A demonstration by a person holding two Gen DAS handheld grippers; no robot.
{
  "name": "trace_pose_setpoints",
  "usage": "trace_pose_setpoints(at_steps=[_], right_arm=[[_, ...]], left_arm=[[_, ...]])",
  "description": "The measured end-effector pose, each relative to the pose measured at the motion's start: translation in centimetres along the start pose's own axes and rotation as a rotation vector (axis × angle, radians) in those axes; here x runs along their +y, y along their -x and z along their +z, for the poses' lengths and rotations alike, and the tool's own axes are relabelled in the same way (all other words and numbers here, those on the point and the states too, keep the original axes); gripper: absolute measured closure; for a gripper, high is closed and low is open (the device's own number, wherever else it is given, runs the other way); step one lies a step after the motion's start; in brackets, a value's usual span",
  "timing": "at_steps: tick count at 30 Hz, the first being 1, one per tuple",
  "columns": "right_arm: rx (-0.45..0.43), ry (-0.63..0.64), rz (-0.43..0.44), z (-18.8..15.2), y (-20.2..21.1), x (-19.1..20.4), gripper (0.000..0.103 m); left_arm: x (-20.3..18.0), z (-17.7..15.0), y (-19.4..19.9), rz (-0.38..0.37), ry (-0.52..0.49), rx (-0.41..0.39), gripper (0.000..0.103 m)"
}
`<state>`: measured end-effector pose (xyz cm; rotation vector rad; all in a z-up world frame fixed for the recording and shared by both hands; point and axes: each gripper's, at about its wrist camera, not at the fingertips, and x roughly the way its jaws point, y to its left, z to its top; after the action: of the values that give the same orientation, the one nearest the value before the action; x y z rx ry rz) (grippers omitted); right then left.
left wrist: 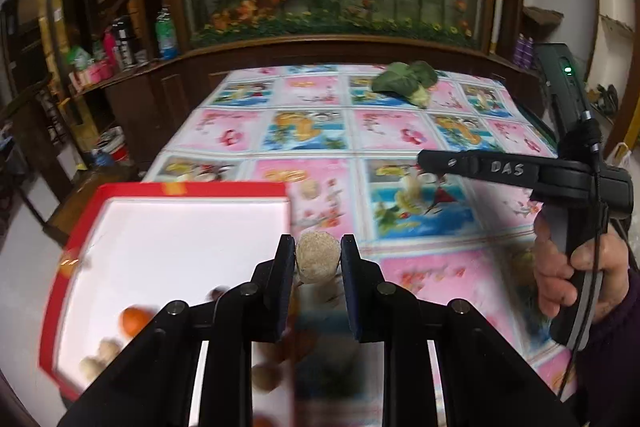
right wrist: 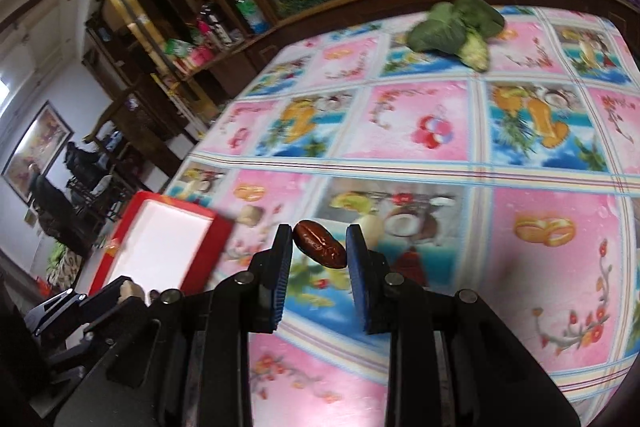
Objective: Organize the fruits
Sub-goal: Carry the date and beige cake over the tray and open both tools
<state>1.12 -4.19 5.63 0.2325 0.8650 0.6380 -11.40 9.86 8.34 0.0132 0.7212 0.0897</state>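
My left gripper (left wrist: 318,254) is shut on a beige rough round fruit (left wrist: 318,257), held above the table just right of the red box (left wrist: 80,243) with a white inside. An orange fruit (left wrist: 134,319) and beige fruits (left wrist: 98,359) lie in the box. My right gripper (right wrist: 319,247) is shut on a dark brown date (right wrist: 320,243), held above the patterned tablecloth (right wrist: 440,155). The red box (right wrist: 120,247) also shows in the right wrist view at the left, with the left gripper (right wrist: 128,289) and its beige fruit below it. The right gripper (left wrist: 472,165) shows in the left wrist view.
A green leafy vegetable (left wrist: 404,81) lies at the table's far side, also in the right wrist view (right wrist: 456,27). More beige fruits (right wrist: 250,215) lie on the cloth. A wooden cabinet (left wrist: 340,47) with a flower picture stands behind; shelves with bottles (left wrist: 120,47) stand at the left.
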Motion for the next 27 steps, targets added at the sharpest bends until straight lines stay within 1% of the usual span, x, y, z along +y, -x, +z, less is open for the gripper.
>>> trace_pose_setpoints(at_steps=[5,11,15,19,22,27], right_arm=[[-0.038,0.077,0.059,-1.1,0.7,2.9,0.073],[-0.036,0.162,0.116,-2.8,0.6,6.6,0.073],[0.001,0.193,0.172,-4.6,-0.1,9.7,0.073],[0.037,0.232,0.210,-6.5,-1.0,12.6,0.073],[0.070,0.250,0.241,-7.7,-1.8,14.1,0.073],[0.129,0.331,0.240,-9.9,-3.2,16.7,0.073]], left_arm=[[2.3,-2.0,1.4,0.039,0.040,-0.003,0.081],[4.7,-3.9,2.6,0.085,0.076,-0.013,0.081],[6.4,-4.7,2.9,0.109,0.101,-0.016,0.081],[7.8,-5.4,2.8,0.129,0.118,-0.011,0.081],[8.7,-6.1,2.5,0.145,0.127,0.000,0.081],[9.6,-7.1,2.3,0.158,0.143,0.019,0.081]])
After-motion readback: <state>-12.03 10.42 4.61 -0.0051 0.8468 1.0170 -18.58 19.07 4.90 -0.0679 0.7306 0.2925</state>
